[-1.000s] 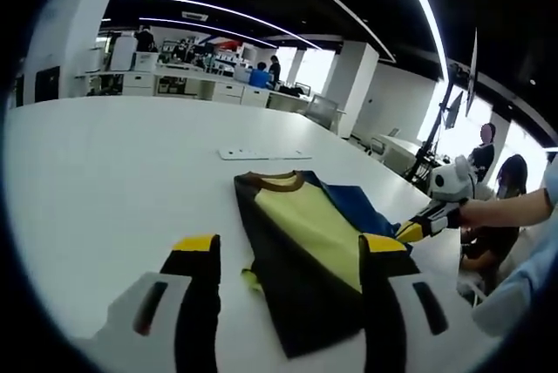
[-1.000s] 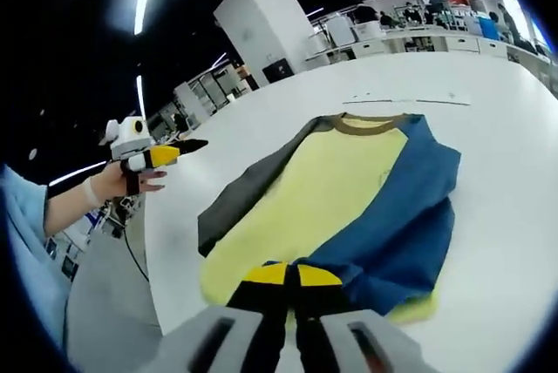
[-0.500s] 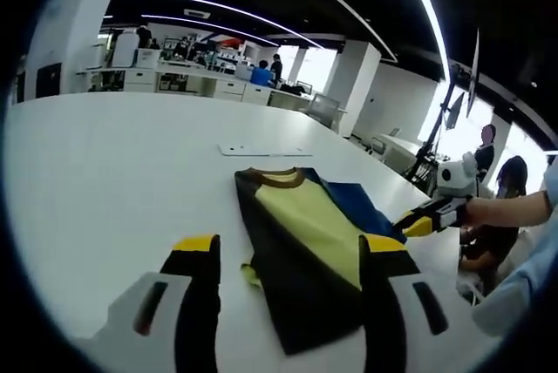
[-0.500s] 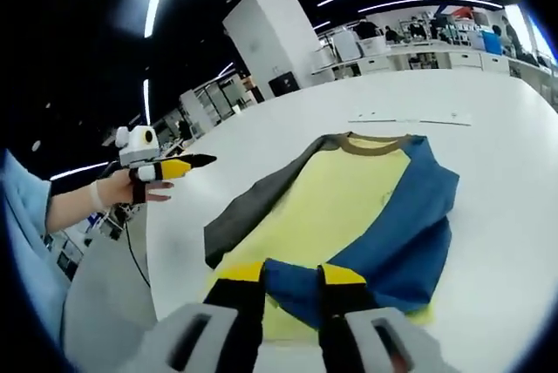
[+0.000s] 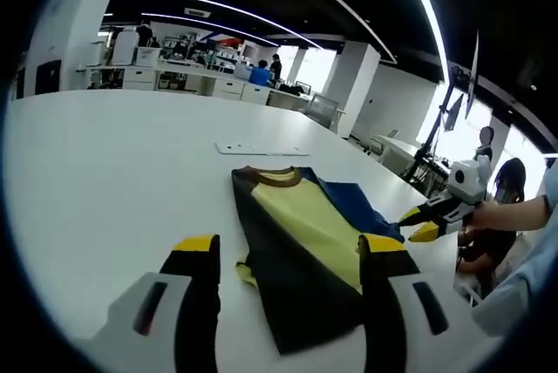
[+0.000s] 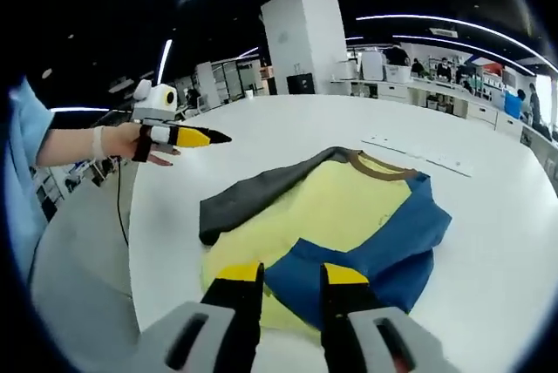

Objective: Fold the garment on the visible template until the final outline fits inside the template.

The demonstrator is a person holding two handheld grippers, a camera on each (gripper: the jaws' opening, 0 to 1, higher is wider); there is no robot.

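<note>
In the left gripper view, the left gripper (image 5: 288,260) is held low over a white table (image 5: 105,155), its two black, yellow-tipped jaws rising from the bottom edge and pointing across the tabletop; the jaws are spread wide apart and nothing is gripped between them; the right fingertip (image 5: 382,244) overlaps the near right part of the garment (image 5: 301,242) in the picture, but whether it touches the cloth cannot be told. The garment, a shirt in yellow, blue and dark grey with a brown collar, lies flat on the table just beyond the jaws, collar at the far end; a thin white strip (image 5: 261,150) lies on the table beyond the collar. At the right, the right gripper (image 5: 423,220) is seen held in a person's hand (image 5: 497,214), raised near the table's right edge beside the shirt, its yellow tips slightly parted.

In the right gripper view, the right gripper (image 6: 292,275) is seen from behind, its jaws a small gap apart and empty, hovering at the near hem of the shirt (image 6: 340,216); the blue side is folded over the yellow middle on the right, the dark grey side on the left. At the far left, the left gripper (image 6: 205,138) is held up in a hand (image 6: 131,142) out past the table's left edge, well apart from the shirt, tips pointing right. Desks and people are seen in the far background.
</note>
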